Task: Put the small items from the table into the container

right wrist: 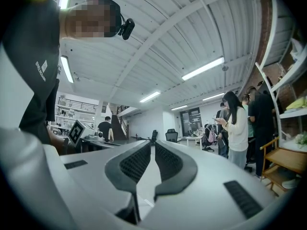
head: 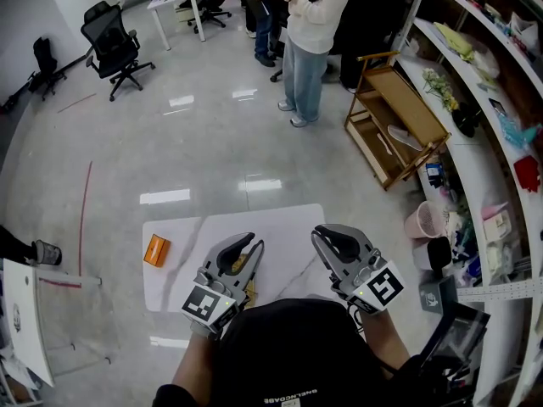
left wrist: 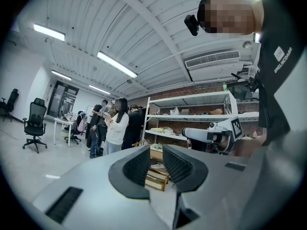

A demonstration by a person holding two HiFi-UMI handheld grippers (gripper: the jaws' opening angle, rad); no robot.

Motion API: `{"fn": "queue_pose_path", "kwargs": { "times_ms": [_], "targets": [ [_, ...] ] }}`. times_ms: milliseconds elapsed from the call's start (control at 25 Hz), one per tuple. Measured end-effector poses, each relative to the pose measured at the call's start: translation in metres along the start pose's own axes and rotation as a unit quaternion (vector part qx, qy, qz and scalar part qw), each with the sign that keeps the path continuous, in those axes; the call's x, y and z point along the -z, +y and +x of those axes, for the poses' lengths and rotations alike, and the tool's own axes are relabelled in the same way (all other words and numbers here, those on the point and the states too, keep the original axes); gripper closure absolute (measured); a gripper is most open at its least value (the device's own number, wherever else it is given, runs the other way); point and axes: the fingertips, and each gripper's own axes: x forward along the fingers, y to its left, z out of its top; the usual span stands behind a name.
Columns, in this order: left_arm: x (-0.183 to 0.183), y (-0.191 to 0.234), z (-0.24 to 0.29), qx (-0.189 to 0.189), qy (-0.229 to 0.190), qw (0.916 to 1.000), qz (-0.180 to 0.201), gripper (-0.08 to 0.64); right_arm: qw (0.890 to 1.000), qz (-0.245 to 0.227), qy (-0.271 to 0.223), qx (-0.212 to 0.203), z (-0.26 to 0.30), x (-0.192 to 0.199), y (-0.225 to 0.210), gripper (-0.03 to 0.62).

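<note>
A small white marble-top table [head: 276,227] stands on the floor below me. An orange box [head: 157,250] lies near its left edge. A yellowish-brown item [head: 242,266] shows on the table between the left gripper's fingers as seen from above, partly hidden by them. My left gripper [head: 249,242] [left wrist: 156,150] is held level above the table, open, with nothing between its pads. My right gripper [head: 326,231] [right wrist: 152,145] hovers over the table's right part with only a narrow gap between its pads and nothing in it. No container shows that I can tell for sure.
A person in a white top [head: 314,32] stands beyond the table with others behind. A wooden rack [head: 394,121] and long shelves [head: 475,142] line the right side. A pink bucket [head: 424,220] sits right of the table; an office chair [head: 114,45] is far left.
</note>
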Motion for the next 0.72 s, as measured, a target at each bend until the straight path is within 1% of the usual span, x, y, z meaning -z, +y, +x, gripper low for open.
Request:
{"fn": "queue_pose_path", "kwargs": {
  "times_ms": [200,320,440,520,640,720],
  "targets": [
    [0.002,-0.001,-0.003,-0.006,0.004,1.0,0.0,0.476,1.0,-0.004,-0.003,0.003,-0.003,0.003,-0.004,0.554],
    [0.004,-0.001,-0.004,-0.011,0.006,0.9999,-0.003,0.476,1.0,0.01,0.002,0.002,-0.004,0.004,-0.003,0.554],
    [0.005,-0.001,-0.007,-0.015,0.007,0.9999,-0.003,0.476,1.0,0.001,-0.012,-0.001,-0.004,0.003,-0.005,0.554],
    [0.007,-0.001,-0.009,-0.018,0.009,0.9998,-0.004,0.476,1.0,-0.002,-0.009,-0.003,-0.004,0.005,-0.004,0.554],
    [0.008,-0.001,-0.011,-0.022,0.01,0.9997,-0.006,0.476,1.0,0.005,-0.013,-0.011,-0.002,0.002,-0.001,0.555],
    [0.007,-0.002,-0.011,-0.023,0.01,0.9997,-0.007,0.476,1.0,0.008,-0.008,-0.006,-0.004,0.005,-0.003,0.555]
  ]
}}
